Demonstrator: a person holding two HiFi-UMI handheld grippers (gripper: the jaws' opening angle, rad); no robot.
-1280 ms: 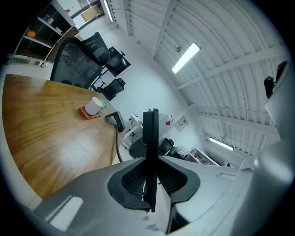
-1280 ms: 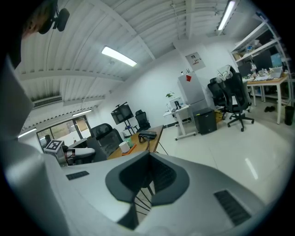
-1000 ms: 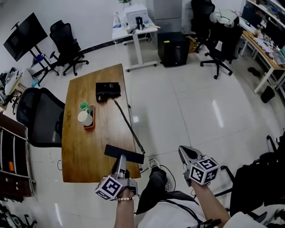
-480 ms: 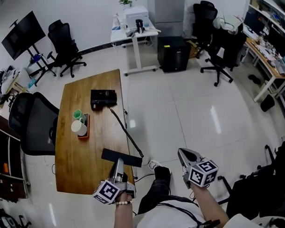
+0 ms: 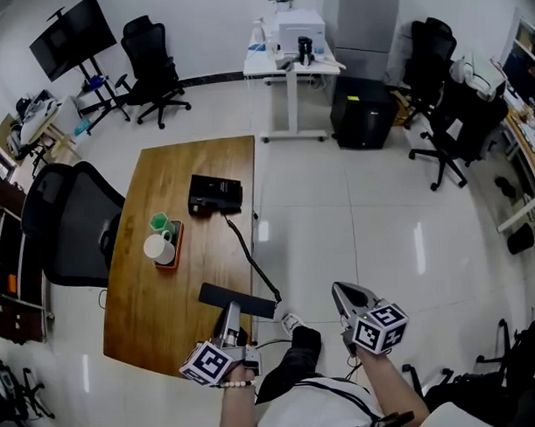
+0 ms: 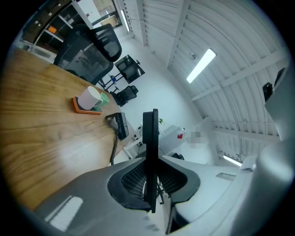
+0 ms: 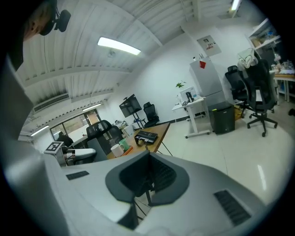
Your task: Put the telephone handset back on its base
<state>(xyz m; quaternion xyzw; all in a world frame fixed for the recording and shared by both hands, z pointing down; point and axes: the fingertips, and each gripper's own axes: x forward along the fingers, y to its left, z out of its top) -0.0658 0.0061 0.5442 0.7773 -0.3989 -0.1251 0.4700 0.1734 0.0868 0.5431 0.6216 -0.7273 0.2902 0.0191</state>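
Observation:
The black handset [image 5: 253, 302] lies crosswise in my left gripper [image 5: 231, 309], whose jaws are shut on its middle, above the near end of the wooden table [image 5: 148, 309]. In the left gripper view the handset [image 6: 150, 129] shows edge-on, clamped between the pads. A coiled cord [image 5: 249, 257] runs from it to the black telephone base [image 5: 214, 193], which sits at the table's far right part; the base [image 6: 120, 125] lies ahead of the jaws. My right gripper [image 5: 348, 298] hangs over the floor to the right of the table, shut and holding nothing.
A white mug [image 5: 157, 248] and a green cup [image 5: 160, 223] stand on an orange tray [image 5: 172, 248] at mid table. A black office chair [image 5: 66, 224] is at the table's left. A white desk [image 5: 293, 58] and more chairs stand farther off on the tiled floor.
The head view has swung, so the table sits more to the right in the frame. The left gripper keeps its hold on the handset, slightly nearer the base. The right gripper has hardly moved.

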